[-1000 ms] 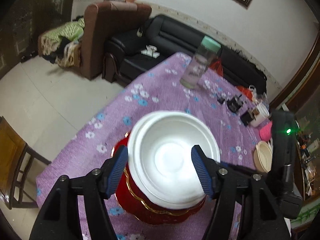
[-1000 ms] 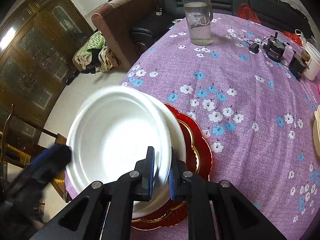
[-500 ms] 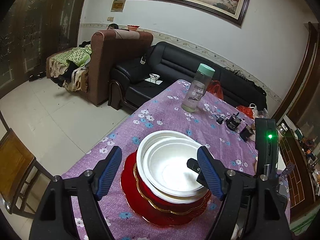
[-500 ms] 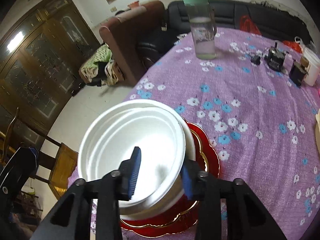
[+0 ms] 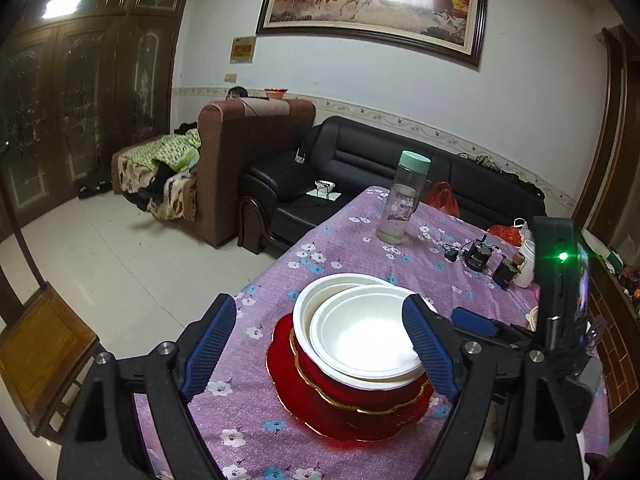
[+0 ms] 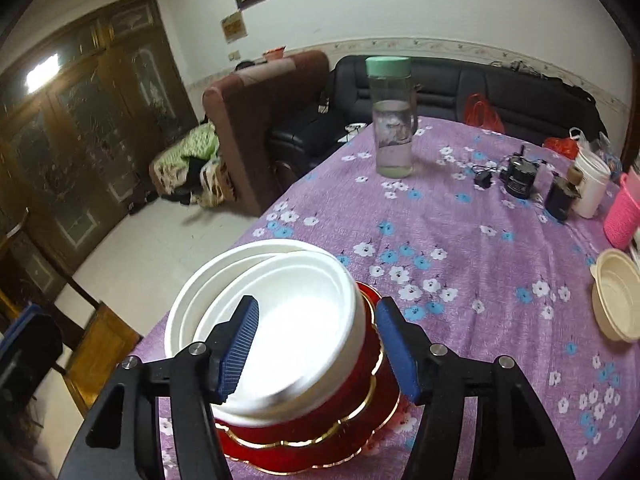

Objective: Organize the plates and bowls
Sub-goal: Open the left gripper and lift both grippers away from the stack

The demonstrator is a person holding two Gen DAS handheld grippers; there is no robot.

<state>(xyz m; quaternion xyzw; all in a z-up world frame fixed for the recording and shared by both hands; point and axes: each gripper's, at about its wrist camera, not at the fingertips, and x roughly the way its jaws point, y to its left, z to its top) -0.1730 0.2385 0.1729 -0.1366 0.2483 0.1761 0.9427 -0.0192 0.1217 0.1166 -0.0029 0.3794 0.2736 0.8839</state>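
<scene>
Two white foam bowls sit nested, the smaller one (image 5: 366,340) inside the larger (image 5: 308,300), on a red bowl (image 5: 352,390) that stands on a red gold-rimmed plate (image 5: 320,420). The stack also shows in the right wrist view, with the white bowls (image 6: 296,320) above the red plate (image 6: 320,452). My left gripper (image 5: 320,344) is open and empty, raised behind the stack. My right gripper (image 6: 320,348) is open and empty, its fingers either side of the bowls' near rim. A beige bowl (image 6: 618,294) lies at the table's right.
The table has a purple flowered cloth (image 6: 460,220). A clear bottle with a green cap (image 6: 394,116) stands at the far side. Black chargers (image 6: 520,174), a white cup (image 6: 592,186) and a pink basket (image 6: 622,216) stand at right. A wooden chair (image 5: 44,344) is left.
My right gripper has let go of the white bowl, which now rests nested in the stack, and opened wide. Both grippers have drawn back and up from the stack.
</scene>
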